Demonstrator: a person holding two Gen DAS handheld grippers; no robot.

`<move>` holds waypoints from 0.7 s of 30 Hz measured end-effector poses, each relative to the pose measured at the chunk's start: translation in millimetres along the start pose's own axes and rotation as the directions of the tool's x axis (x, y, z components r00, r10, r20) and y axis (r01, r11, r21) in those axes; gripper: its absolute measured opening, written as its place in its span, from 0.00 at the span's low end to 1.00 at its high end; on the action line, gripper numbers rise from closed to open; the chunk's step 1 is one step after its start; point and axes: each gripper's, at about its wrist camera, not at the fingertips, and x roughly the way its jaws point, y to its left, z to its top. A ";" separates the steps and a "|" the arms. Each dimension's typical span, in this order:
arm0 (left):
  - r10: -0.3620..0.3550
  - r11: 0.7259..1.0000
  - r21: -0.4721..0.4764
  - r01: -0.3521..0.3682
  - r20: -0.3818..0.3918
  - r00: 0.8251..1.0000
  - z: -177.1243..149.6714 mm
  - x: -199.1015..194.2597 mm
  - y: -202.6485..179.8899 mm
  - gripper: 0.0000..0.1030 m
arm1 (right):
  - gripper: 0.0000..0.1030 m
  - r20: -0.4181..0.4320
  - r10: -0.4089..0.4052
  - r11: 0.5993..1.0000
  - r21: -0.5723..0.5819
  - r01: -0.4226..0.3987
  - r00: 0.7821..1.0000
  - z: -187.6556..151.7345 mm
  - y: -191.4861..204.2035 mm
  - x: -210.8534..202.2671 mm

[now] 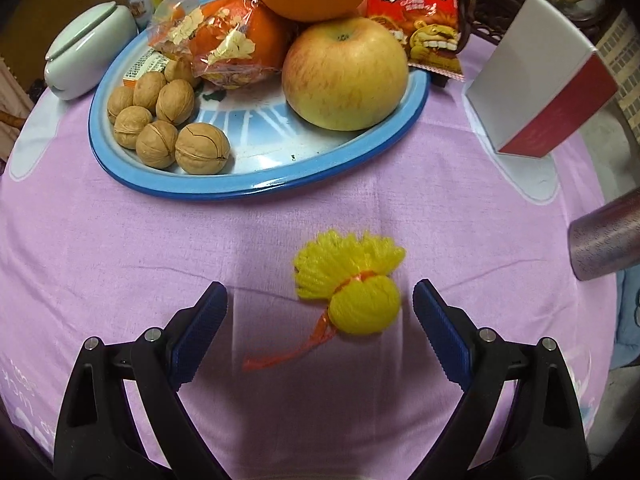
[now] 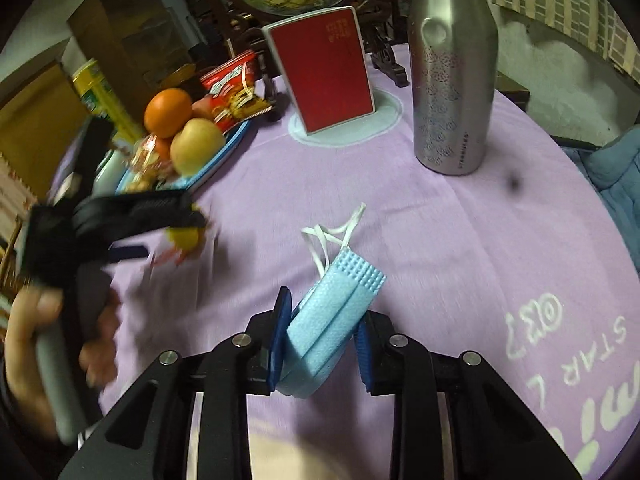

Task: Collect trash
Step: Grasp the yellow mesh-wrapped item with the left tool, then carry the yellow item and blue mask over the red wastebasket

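1. Collection step in hand, two items at once. Right gripper (image 2: 320, 332) clenched on a folded blue face mask (image 2: 332, 320), pads pressed against both sides, white ear loops (image 2: 332, 236) trailing toward 12 o'clock.
2. Left gripper (image 1: 320, 320) released, jaws wide, pointed steeply down at the lilac tablecloth (image 1: 120, 260). Yellow foam fruit net (image 1: 352, 284) with orange tie found lying on the cloth between the jaws, nearer the 3 o'clock finger, not touched by either pad.
3. Net located at 6 o'clock of the blue-rimmed tray (image 1: 256, 192), apart from its rim. Tray loaded with walnuts (image 1: 168, 128), an apple (image 1: 344, 76), oranges and a red snack packet (image 1: 420, 16); judged not trash.
4. Next move, as judged: lowering and centring of the left jaws over the net, then closing; soft, springy foam likely to squash, so a full close called for. Mask then to be carried to a bin.
5. No bin or bag seen in either view; destination unknown.
6. Right view: left gripper and the hand (image 2: 48, 340) on it smeared by motion blur at 9 o'clock; net largely hidden behind it. Steel flask (image 2: 452, 68) and red-and-white box (image 2: 328, 72) upright at 12 o'clock; flask cut off in the left view.
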 end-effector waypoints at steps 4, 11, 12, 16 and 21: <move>-0.005 1.000 -0.017 0.005 0.005 1.000 0.8 2.4 1.0 0.82 | 0.29 0.010 0.015 1.000 -0.022 -0.015 1.000 -12.2 -0.8 -17.8; 0.038 0.999 -0.010 -0.037 0.020 0.999 1.4 3.7 -2.3 0.71 | 0.29 0.021 0.046 0.998 -0.051 -0.045 0.999 -26.4 6.4 -33.9; 0.050 0.999 -0.002 -0.050 0.025 0.998 0.9 4.6 -3.7 0.69 | 0.29 0.018 0.052 0.997 -0.051 -0.051 0.998 -28.3 7.6 -35.2; 0.054 0.998 0.017 -0.055 0.033 0.998 0.0 0.7 -2.7 0.61 | 0.30 0.026 0.046 0.996 -0.074 -0.044 0.999 -31.7 13.6 -38.3; 0.052 0.998 0.034 -0.053 0.033 0.998 -0.1 -2.0 -7.2 0.54 | 0.30 0.018 0.061 0.994 -0.088 -0.060 0.998 -35.0 17.1 -40.3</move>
